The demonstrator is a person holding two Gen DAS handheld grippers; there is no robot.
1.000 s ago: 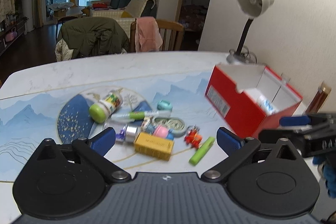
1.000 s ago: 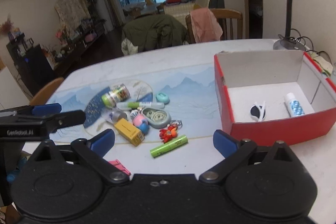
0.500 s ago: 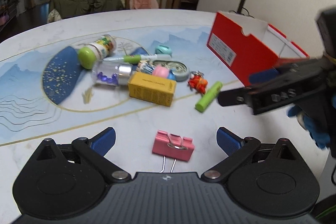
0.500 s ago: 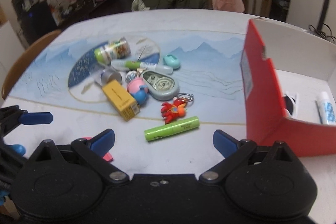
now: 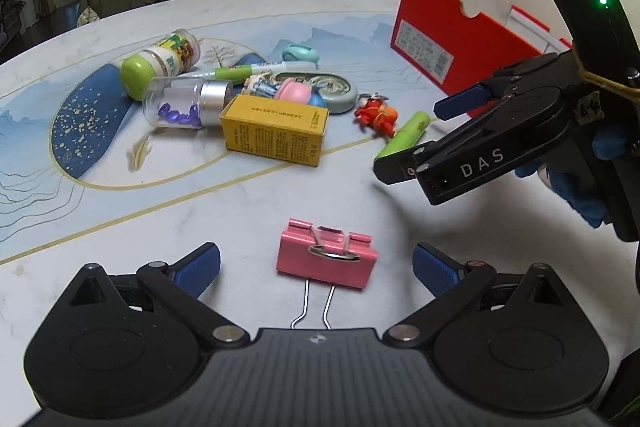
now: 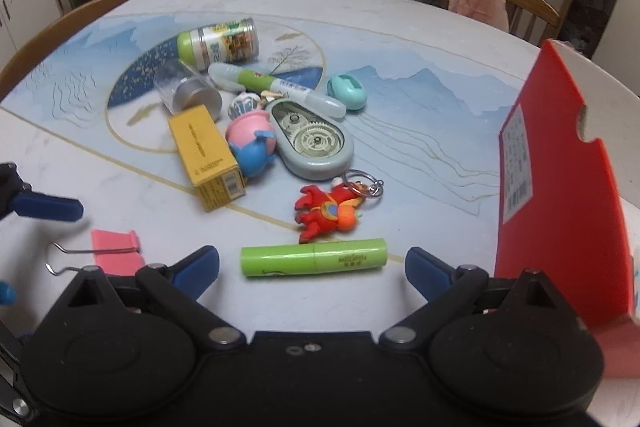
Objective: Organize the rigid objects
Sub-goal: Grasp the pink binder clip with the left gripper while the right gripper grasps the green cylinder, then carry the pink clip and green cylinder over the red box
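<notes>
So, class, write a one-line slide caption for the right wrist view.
Open right gripper lines up on a green tube lying beside a red box, with table clutter beyond.

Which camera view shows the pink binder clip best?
The left wrist view: the pink binder clip lies whole between the open left claw, with both wire handles visible. The right wrist view shows only part of it, cut by the claw body.

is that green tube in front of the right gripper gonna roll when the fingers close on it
Probably. The green tube is a smooth cylinder lying on its side on the bare table, so a nudge across its length could roll it. It lies crosswise between the open right gripper fingers, which would meet its ends. It looks rigid.
</notes>
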